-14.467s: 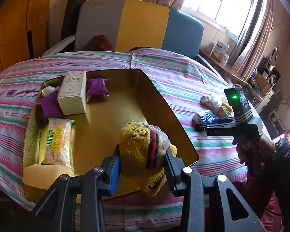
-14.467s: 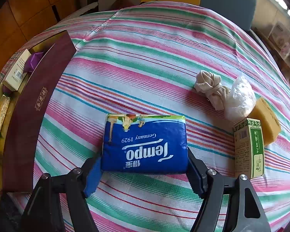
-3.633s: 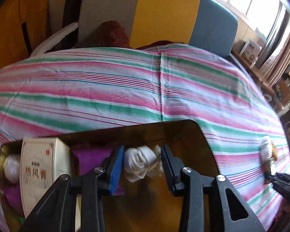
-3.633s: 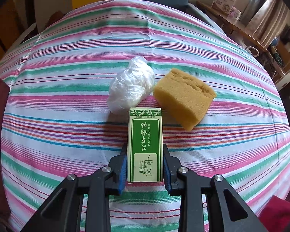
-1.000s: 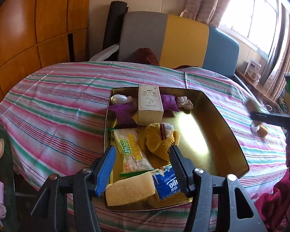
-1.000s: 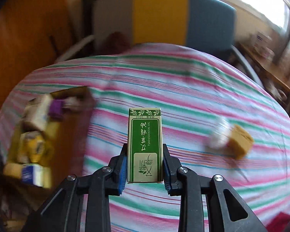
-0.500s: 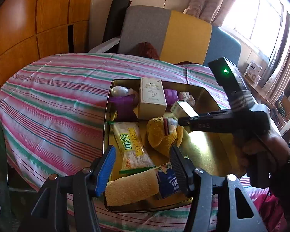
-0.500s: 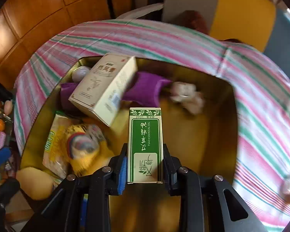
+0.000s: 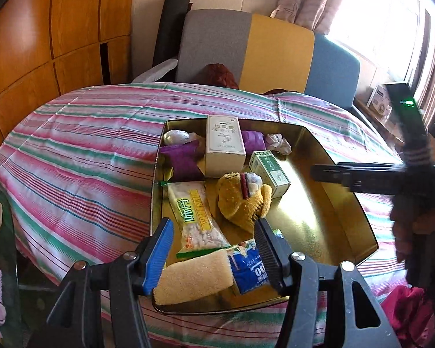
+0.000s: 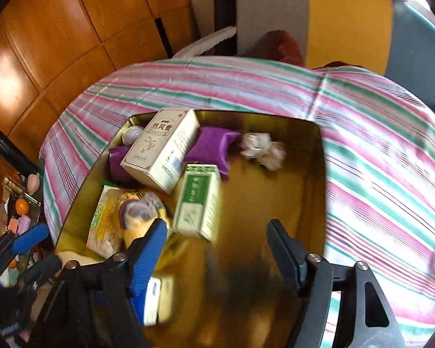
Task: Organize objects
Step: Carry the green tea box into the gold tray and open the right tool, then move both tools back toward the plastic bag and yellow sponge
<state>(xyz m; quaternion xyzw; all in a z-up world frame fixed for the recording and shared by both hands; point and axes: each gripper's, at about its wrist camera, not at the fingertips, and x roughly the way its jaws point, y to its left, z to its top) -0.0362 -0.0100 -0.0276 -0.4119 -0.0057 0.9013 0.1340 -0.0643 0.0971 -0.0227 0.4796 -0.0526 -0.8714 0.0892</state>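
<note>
As our right hand-held gripper (image 10: 216, 249) has just been opening, its jaws now stand wide and empty above the gold tin (image 10: 322, 174), while the green essential-oil box (image 10: 195, 201) lies in the tin, between the larger cream box (image 10: 159, 148) and the knitted yellow hat (image 9: 242, 203). We hold our left hand-held gripper (image 9: 213, 249) about half open, gripping nothing, over the tin's near end, above the sponge (image 9: 192, 275) and the blue tissue pack (image 9: 250, 266). Under the tin lies the bench's striped cloth (image 9: 87, 145).

Box (image 10: 195, 200) in tin (image 10: 319, 191), beside sock (image 10: 142, 211)
</note>
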